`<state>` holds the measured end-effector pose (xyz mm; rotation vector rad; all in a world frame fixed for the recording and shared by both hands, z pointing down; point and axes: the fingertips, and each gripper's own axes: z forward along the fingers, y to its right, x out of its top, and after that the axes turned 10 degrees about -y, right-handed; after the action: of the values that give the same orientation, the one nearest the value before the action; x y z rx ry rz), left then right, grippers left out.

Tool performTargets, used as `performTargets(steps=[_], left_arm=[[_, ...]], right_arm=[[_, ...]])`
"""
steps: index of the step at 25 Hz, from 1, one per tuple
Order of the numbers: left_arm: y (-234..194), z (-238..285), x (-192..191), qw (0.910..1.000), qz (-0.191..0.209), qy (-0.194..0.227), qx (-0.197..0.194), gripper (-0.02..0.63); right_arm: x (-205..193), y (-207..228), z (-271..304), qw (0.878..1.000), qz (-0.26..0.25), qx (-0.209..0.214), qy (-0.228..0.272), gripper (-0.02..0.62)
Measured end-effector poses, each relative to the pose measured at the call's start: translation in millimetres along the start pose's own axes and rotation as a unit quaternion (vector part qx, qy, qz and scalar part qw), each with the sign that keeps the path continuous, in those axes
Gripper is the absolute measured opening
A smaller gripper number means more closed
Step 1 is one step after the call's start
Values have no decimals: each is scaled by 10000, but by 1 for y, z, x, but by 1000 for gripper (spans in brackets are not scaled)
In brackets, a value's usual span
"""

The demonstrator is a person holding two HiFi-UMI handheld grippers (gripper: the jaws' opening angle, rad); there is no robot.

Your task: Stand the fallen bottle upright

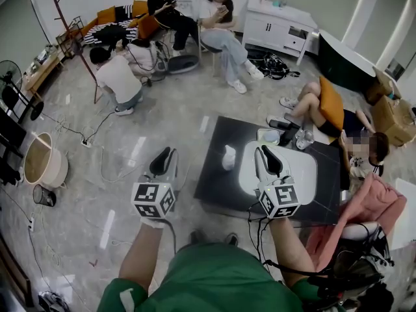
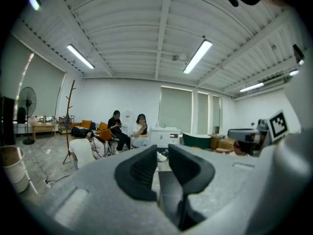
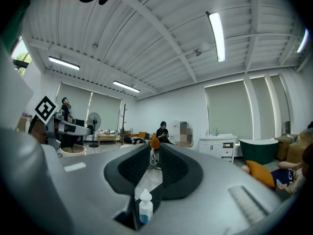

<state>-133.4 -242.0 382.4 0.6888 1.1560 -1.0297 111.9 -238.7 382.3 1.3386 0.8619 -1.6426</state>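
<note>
Looking down from the head view, we see a small white plastic bottle (image 1: 229, 156) with a rounded cap. It stands upright on a low, dark, square surface (image 1: 218, 188), just left of a white oval patch (image 1: 305, 174) on that same surface.

Our left tongs (image 1: 162, 162), grey with black pads, hang over the pale floor (image 1: 162, 119) to the left of the surface, well apart from the bottle. Our right tongs (image 1: 270, 160) hang above the near end of the white patch, to the right of the bottle. They are near it without touching it. The bottle therefore shows between the two pairs of tongs, closer to the right pair.

In the left gripper view the pads stand a little apart with nothing between them. In the right gripper view the pads leave only a narrow slit and pinch nothing. Low in that slit we see the bottle, upright, blue at its base, standing clear of the pads.

Several people (image 1: 221, 25) sit on chairs and on the floor beyond the surface.
</note>
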Motion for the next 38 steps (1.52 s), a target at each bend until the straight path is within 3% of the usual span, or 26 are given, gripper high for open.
performTargets(steps=[7, 38], left_arm=[[1, 2, 1, 9998, 180, -8, 37, 69], [-1, 17, -6, 9998, 89, -160, -38, 69]], right_arm=[[0, 1, 3, 10000, 34, -3, -30, 58], [-8, 11, 11, 9998, 112, -53, -131, 57]])
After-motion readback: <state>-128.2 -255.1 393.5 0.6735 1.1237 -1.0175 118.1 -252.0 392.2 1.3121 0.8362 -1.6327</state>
